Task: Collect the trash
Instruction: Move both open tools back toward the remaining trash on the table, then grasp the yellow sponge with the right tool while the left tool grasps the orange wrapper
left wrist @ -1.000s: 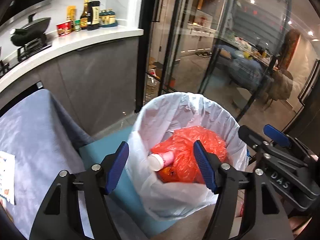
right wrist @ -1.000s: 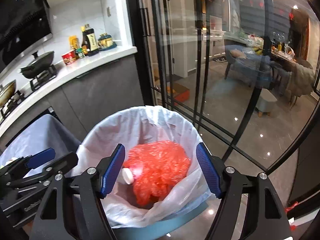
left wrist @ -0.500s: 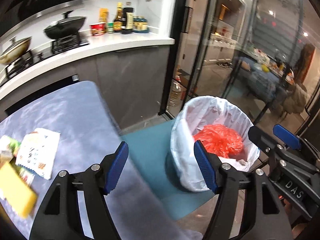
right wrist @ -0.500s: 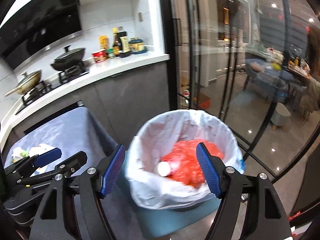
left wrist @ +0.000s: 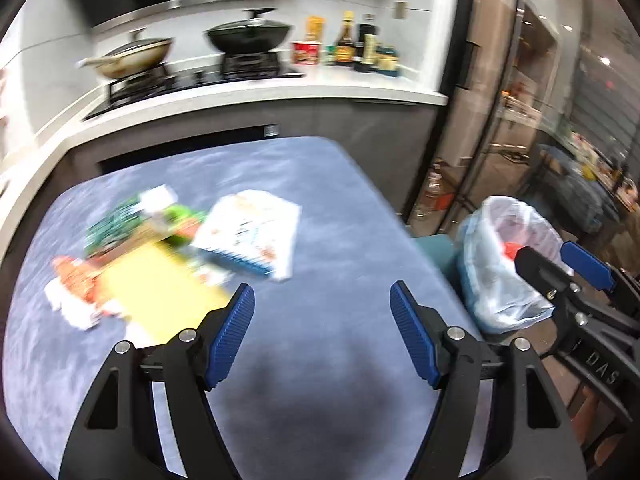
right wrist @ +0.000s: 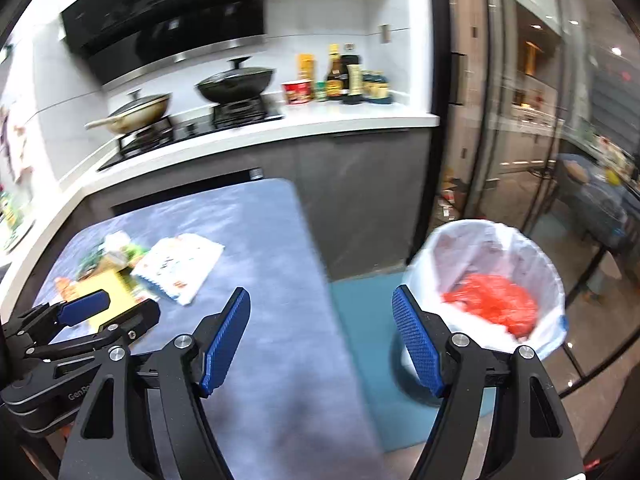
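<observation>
Blue-padded fingers empty, between one drop and the next pickup.

Left wrist view: the left gripper (left wrist: 322,332) is spread wide, holding nothing, above the grey-blue cloth worktop (left wrist: 320,208); the blurred pile of paper and plastic wrappers (left wrist: 176,248) lies ahead and to the left, well apart from the fingers, so the next move probably calls for a reach forward-left. Right wrist view: the right gripper (right wrist: 322,334) gapes wide too, empty; the white-lined bin (right wrist: 486,284) with red bag sits just right.

Red bag (right wrist: 496,308), perhaps yellow packet (left wrist: 160,280)
</observation>
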